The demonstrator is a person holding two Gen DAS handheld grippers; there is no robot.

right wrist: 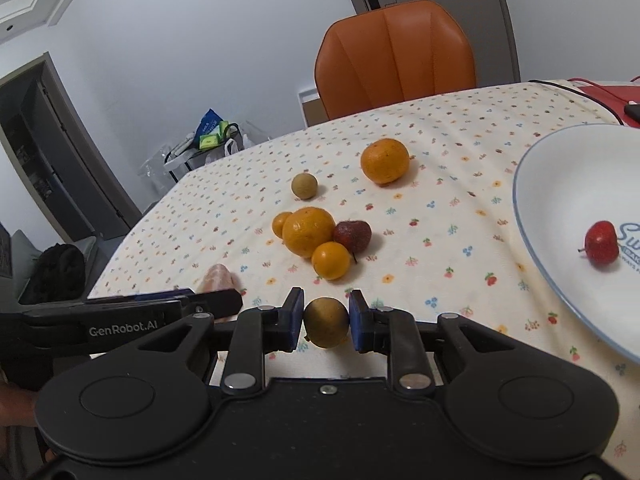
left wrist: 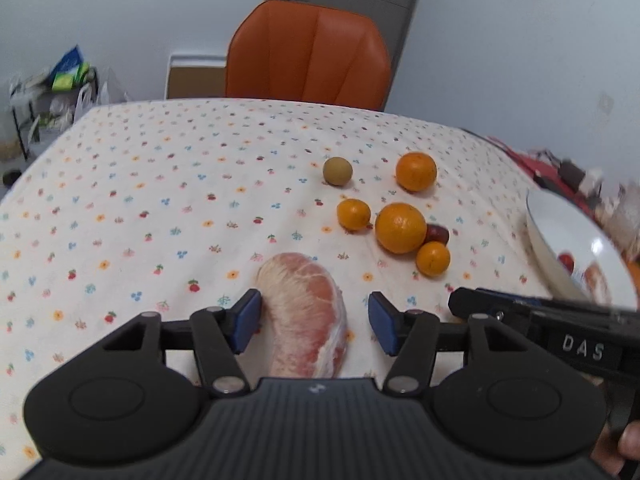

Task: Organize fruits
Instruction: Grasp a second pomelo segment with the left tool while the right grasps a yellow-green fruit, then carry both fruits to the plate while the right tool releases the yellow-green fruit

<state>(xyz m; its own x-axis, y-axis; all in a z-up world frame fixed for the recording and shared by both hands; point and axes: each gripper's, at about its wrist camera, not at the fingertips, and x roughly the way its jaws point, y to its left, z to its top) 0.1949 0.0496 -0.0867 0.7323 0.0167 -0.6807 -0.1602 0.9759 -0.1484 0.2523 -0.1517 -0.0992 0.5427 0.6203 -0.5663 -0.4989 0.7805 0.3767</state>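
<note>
A table under a flowered cloth point(left wrist: 160, 200) carries the fruit. On the cloth lie a peeled pomelo piece point(left wrist: 310, 312), three small and two larger oranges clustered round a dark red fruit point(right wrist: 353, 235), and a brownish-green round fruit point(right wrist: 304, 186). A white plate point(right wrist: 560, 184) sits at the right, well apart from the cluster.

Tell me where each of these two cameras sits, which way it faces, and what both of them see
Left wrist: rides the left gripper, facing across the table toward the orange chair; open fingers straddle a pomelo segment; the right gripper's side shows at right.
Right wrist: rides the right gripper, facing the same way; pads clamp a small brown-green fruit; white plate at right, left gripper at left.
Shared: chair, orange cluster, pomelo segment, plate.
</note>
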